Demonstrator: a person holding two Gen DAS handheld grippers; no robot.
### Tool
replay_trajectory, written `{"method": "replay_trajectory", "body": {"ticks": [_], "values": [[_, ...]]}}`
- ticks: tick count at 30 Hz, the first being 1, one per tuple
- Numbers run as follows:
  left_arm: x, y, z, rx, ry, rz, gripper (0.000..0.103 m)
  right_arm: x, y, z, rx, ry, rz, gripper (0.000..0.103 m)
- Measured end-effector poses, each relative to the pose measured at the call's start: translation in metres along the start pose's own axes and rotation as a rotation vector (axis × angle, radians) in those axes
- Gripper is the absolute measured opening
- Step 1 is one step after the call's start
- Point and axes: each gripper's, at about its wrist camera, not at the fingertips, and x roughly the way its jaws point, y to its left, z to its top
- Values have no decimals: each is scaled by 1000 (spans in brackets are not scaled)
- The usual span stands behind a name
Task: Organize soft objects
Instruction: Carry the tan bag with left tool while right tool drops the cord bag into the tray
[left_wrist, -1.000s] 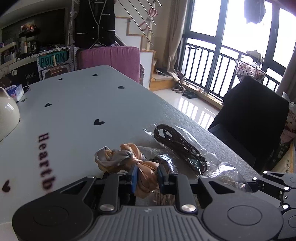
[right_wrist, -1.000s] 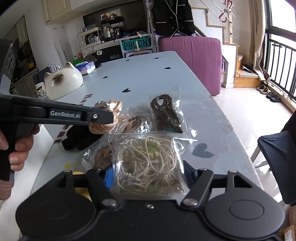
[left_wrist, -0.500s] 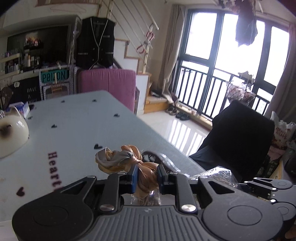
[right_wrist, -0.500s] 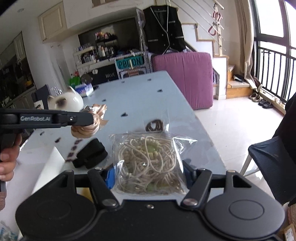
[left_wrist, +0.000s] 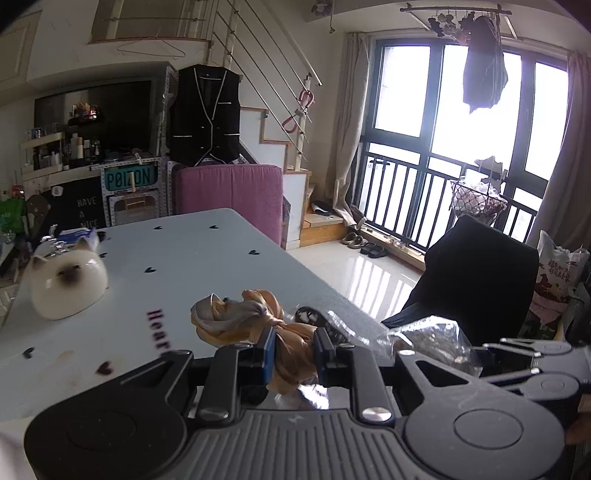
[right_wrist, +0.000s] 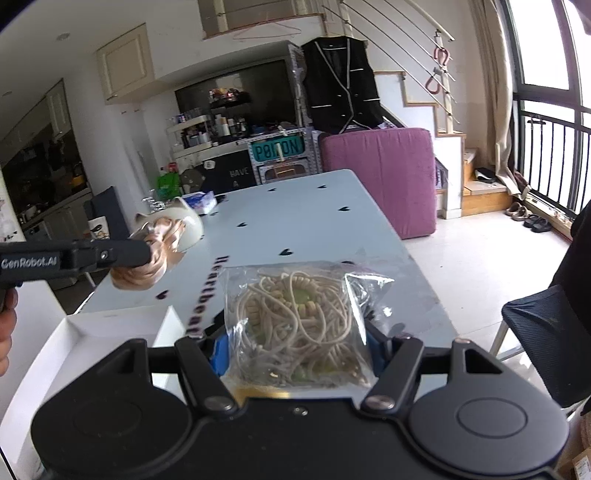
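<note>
Pinched narrowly by the left gripper (left_wrist: 293, 356), the knotted scarf (left_wrist: 255, 328) is held above the table (left_wrist: 207, 266); the cord bag (right_wrist: 301, 325) is clamped by the right gripper (right_wrist: 297, 354). Slick plastic could slip out if jolted.

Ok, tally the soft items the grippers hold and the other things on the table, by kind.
Fabric scrunchie, in left gripper: 1
Bag of cords, in right gripper: 1
Bagged dark item on table: 1
Cat dish: 1
White box: 1
Total: 5
</note>
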Motion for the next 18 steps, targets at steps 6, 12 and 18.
{"method": "replay_trajectory", "body": {"ticks": [6,12,18], "values": [[-45,18,-22,11,5,44,23,-7,23,-8,-5,11,42,69],[-86,49,-42,1,9,107,23,-9,52,-15,-23,29,85,69],[-117,76,-70,-14,44,147,24,-7,82,-25,-41,57,138,69]]}}
